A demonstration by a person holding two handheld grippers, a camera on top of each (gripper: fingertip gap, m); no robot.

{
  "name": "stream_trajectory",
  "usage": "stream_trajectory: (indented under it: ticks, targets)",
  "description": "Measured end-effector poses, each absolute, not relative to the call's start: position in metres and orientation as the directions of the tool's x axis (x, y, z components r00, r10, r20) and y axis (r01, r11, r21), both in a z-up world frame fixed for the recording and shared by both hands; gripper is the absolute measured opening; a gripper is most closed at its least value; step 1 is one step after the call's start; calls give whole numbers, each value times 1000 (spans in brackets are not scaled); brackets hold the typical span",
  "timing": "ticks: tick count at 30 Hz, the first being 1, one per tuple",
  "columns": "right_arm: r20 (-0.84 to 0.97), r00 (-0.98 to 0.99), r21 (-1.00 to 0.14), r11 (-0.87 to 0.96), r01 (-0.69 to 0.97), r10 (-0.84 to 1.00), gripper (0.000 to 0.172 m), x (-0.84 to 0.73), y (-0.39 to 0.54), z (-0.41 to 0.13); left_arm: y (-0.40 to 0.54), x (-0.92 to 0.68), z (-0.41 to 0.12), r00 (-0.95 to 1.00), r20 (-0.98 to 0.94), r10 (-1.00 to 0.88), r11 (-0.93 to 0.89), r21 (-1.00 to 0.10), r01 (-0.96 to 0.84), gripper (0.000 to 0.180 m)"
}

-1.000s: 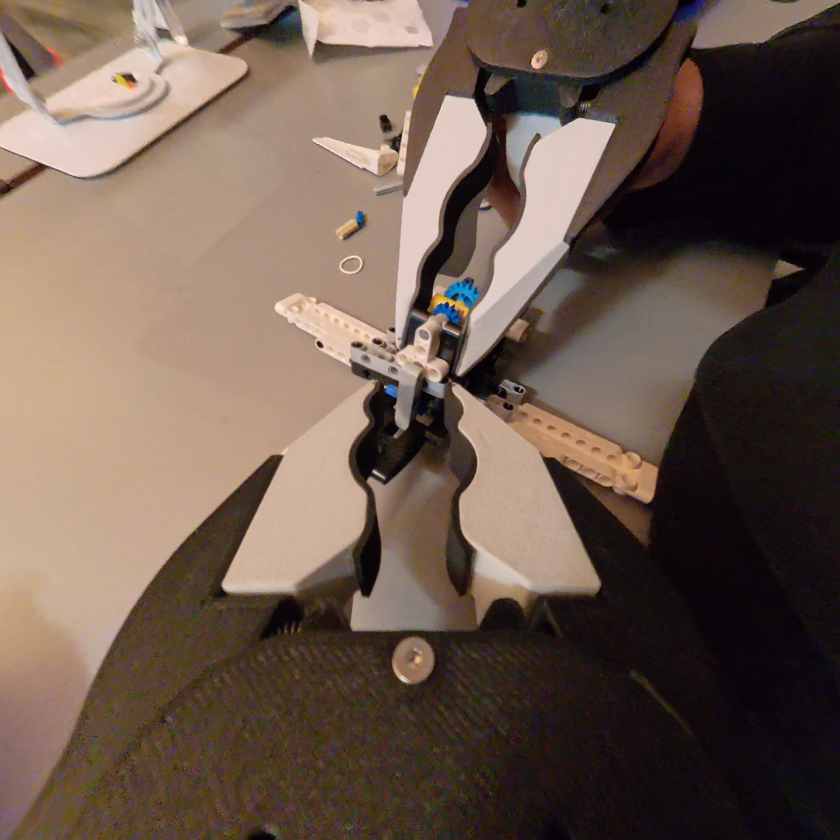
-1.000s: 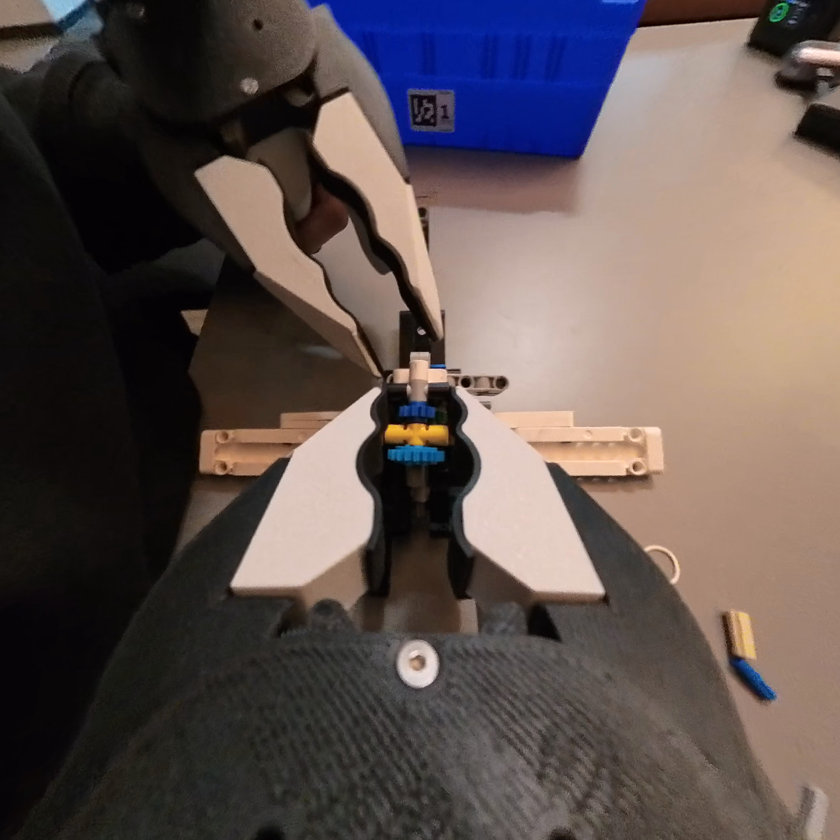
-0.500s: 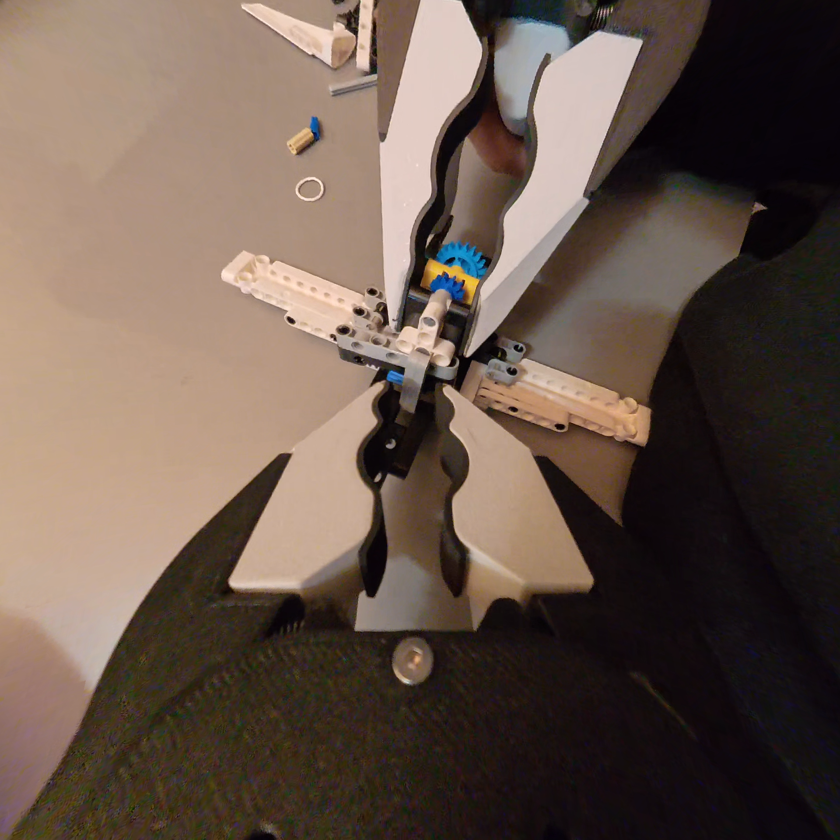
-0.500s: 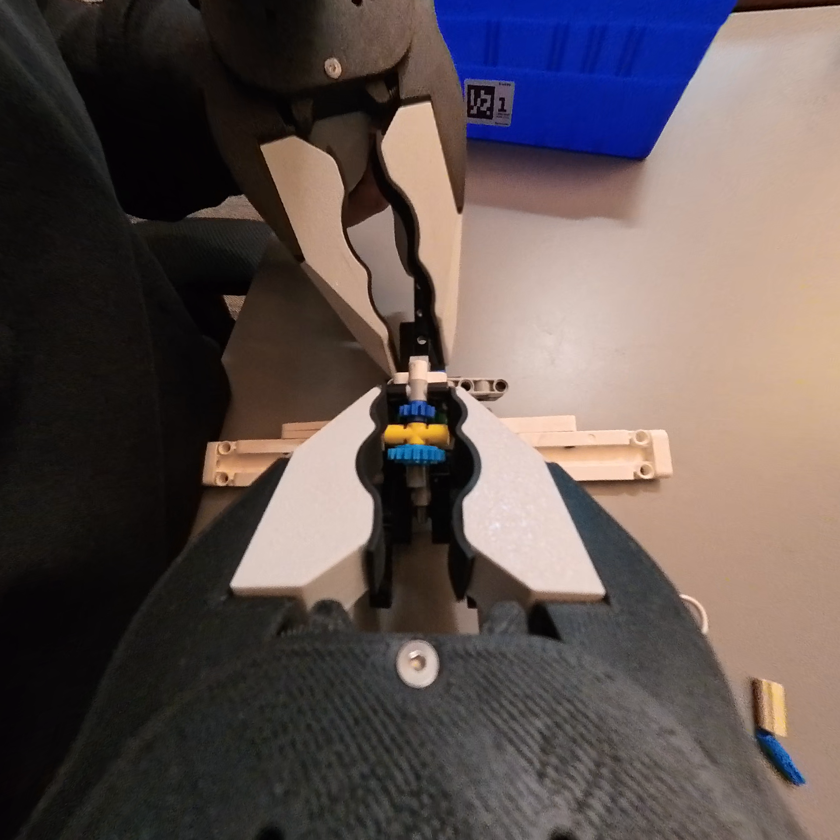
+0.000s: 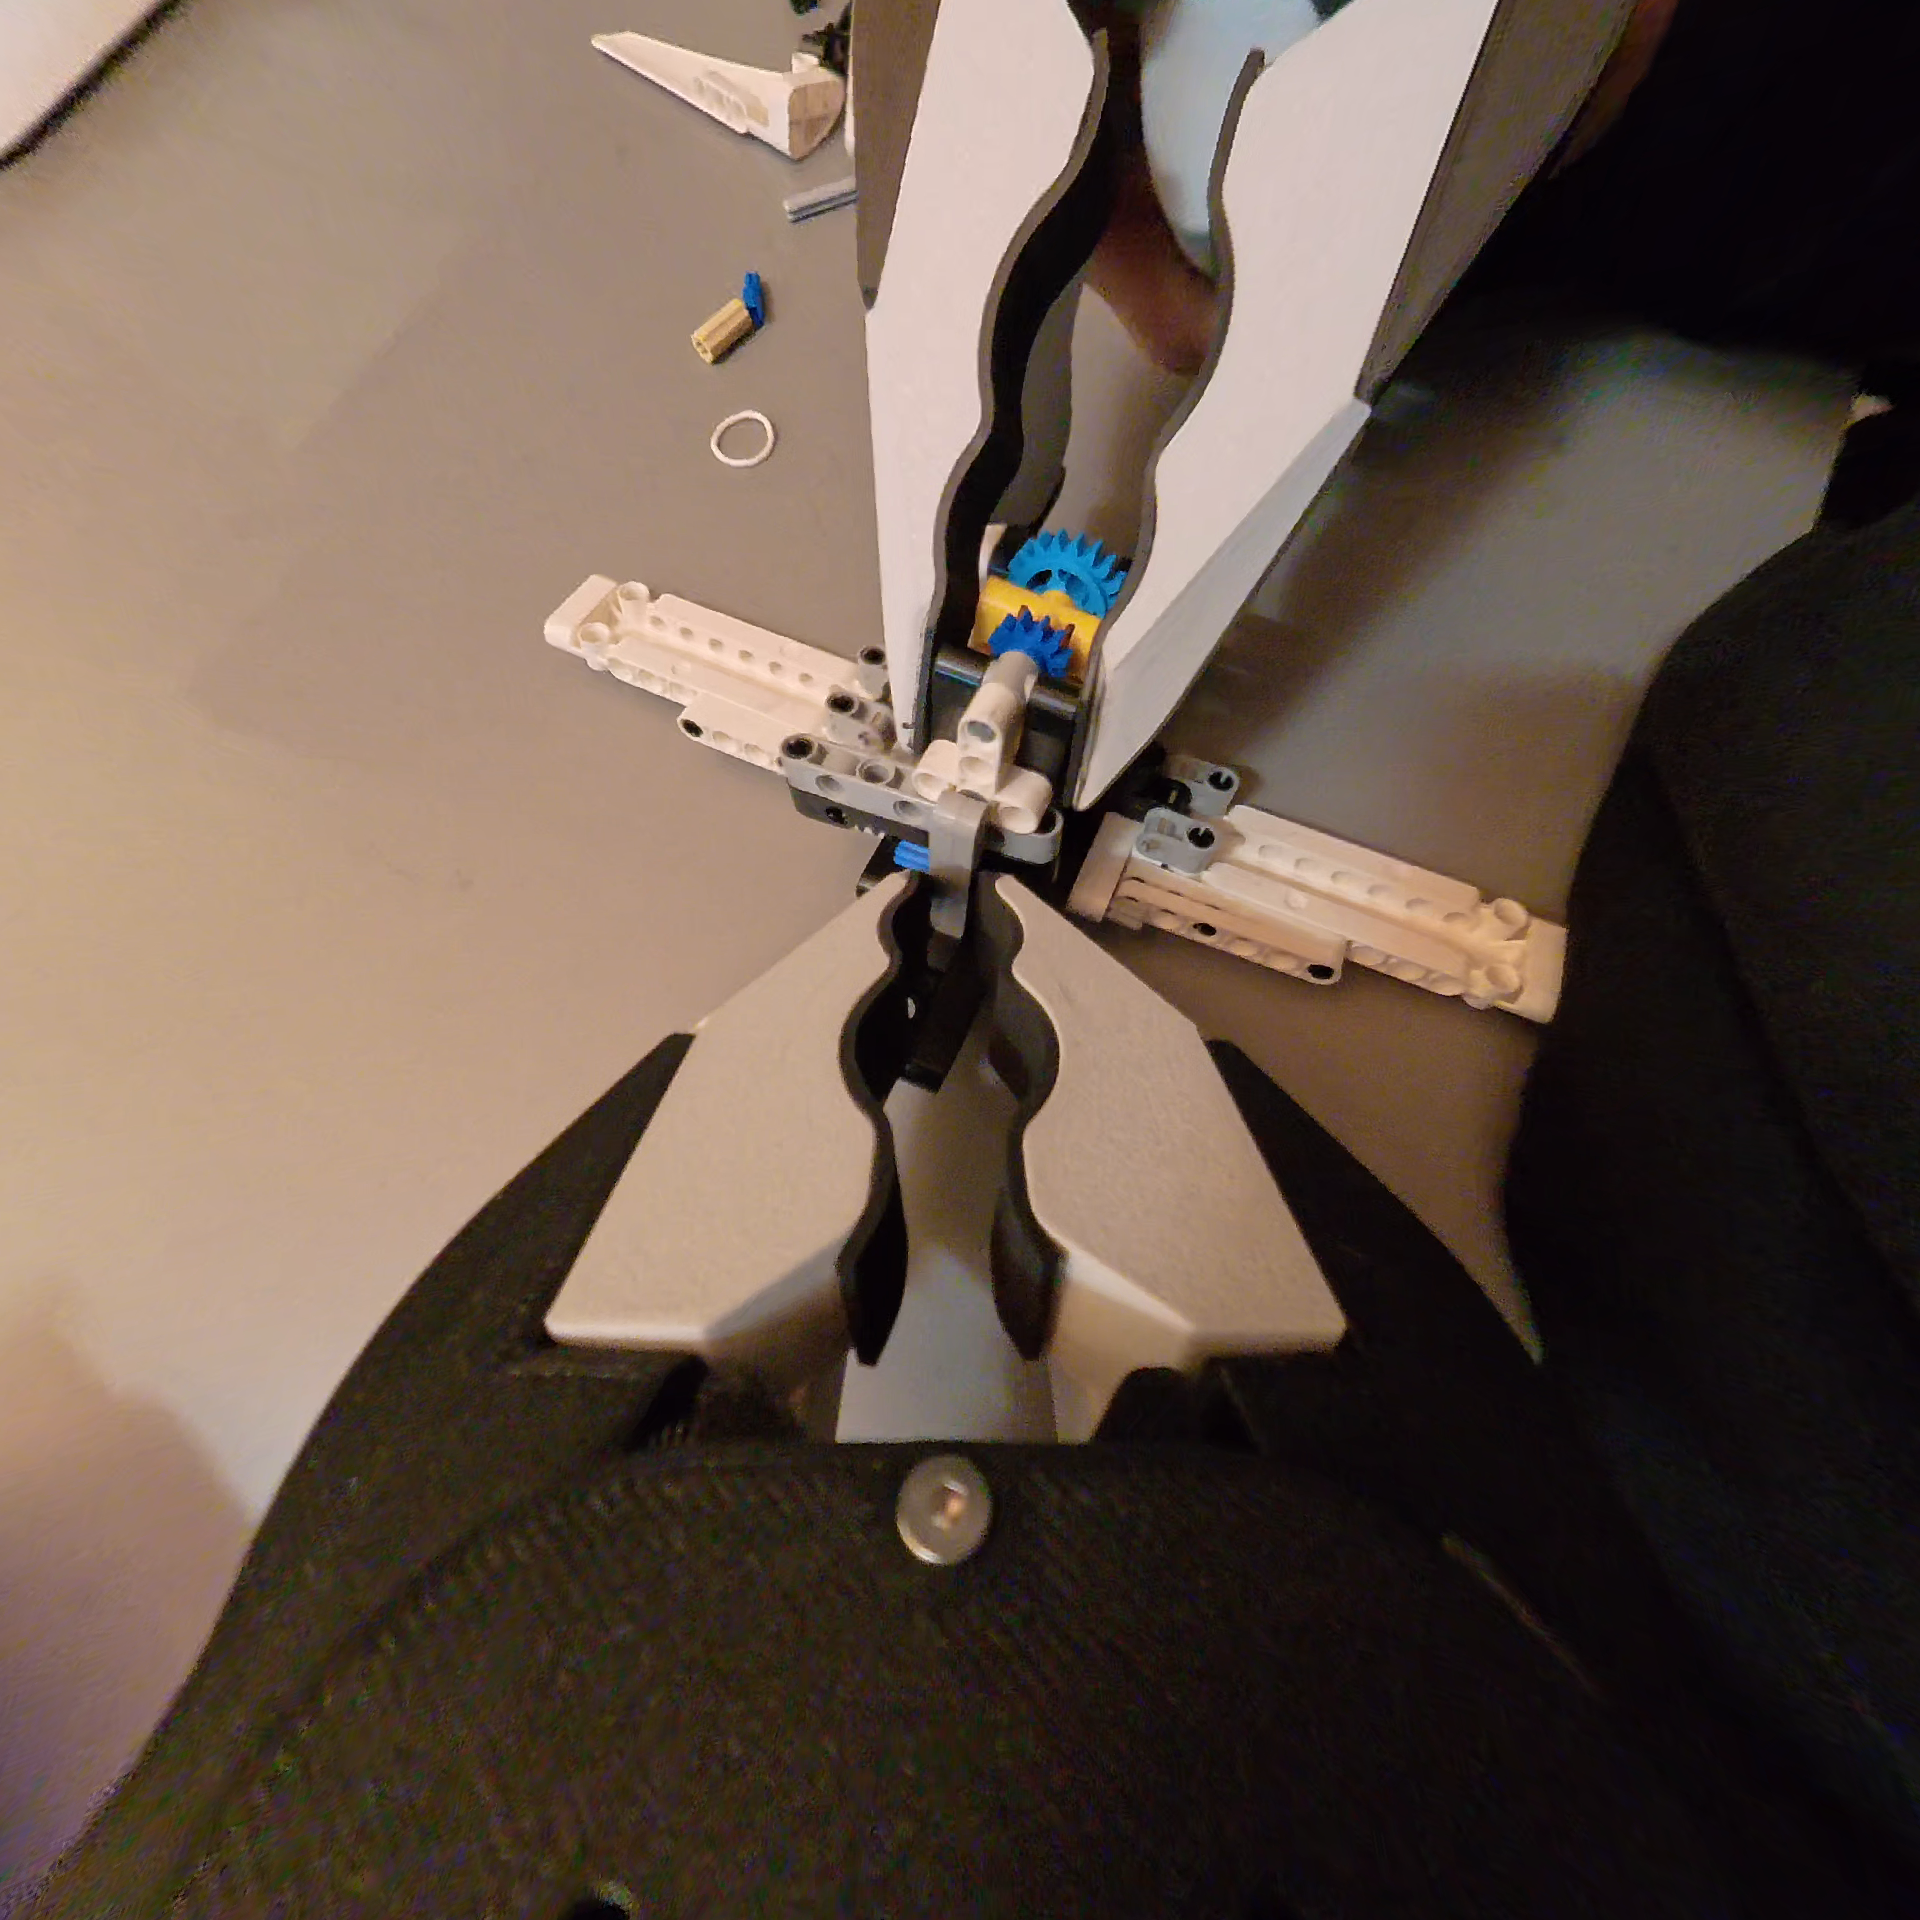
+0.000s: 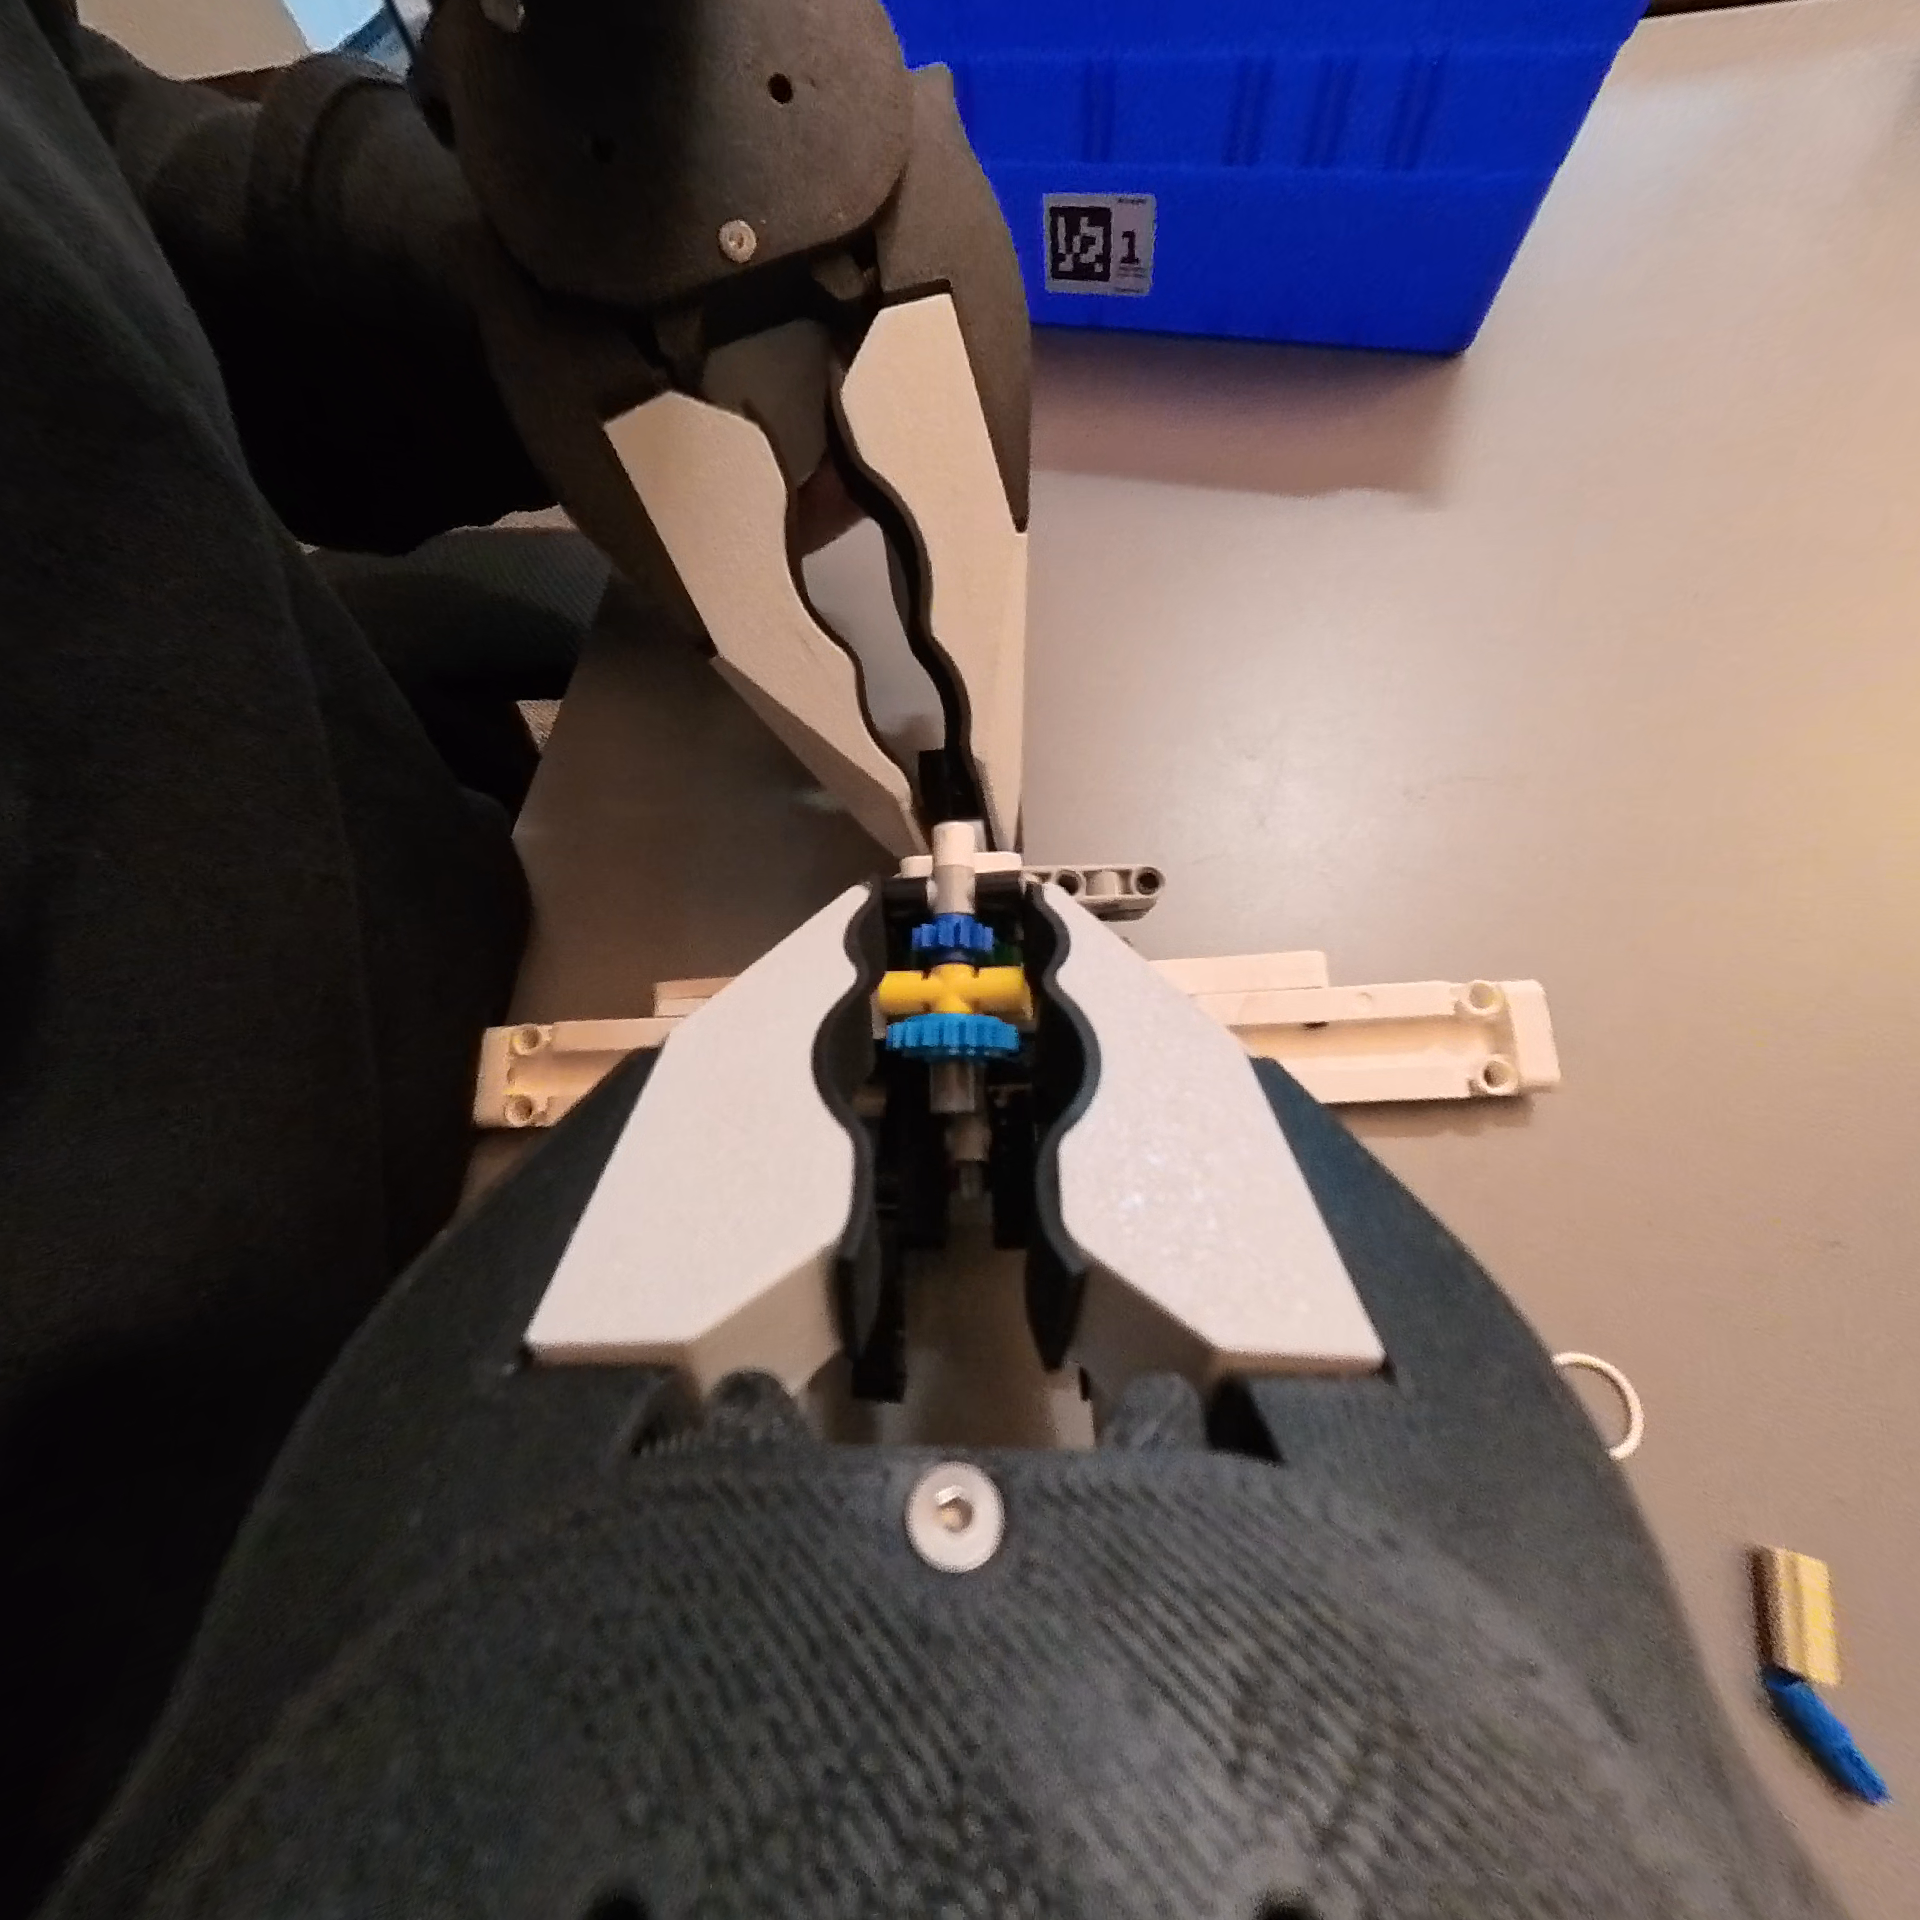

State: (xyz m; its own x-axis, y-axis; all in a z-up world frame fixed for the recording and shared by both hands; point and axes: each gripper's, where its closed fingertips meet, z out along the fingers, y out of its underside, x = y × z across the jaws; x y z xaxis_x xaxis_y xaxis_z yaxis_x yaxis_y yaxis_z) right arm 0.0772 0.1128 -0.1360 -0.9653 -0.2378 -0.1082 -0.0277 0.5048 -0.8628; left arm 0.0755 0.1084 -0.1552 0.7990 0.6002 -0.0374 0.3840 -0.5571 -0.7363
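Fingertips of the left gripper stand nearly closed, pinching a thin grey plastic beam that sticks out of a small building-brick model made of white, grey and black pieces. Just beyond that beam, the right gripper comes in from the opposite side, its jaws partly open around the model's black core and pressed to its flanks, with two blue toothed gears and a yellow cross-shaped hub between them. Long white perforated wings spread to either side over the grey tabletop. Farther off to the left gripper's left lie a small white ring and a tan sleeve with a blue pin. Beyond the left gripper, in the right wrist view, stands a blue plastic bin.
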Motion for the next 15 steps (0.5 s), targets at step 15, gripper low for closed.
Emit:
stream_trajectory:
  ticks: [15]
  targets:
    - [-319,-915,-840,373,394,248,29,18,101,-129,110,60,-135,641,209,738,-200,-840,504,27]
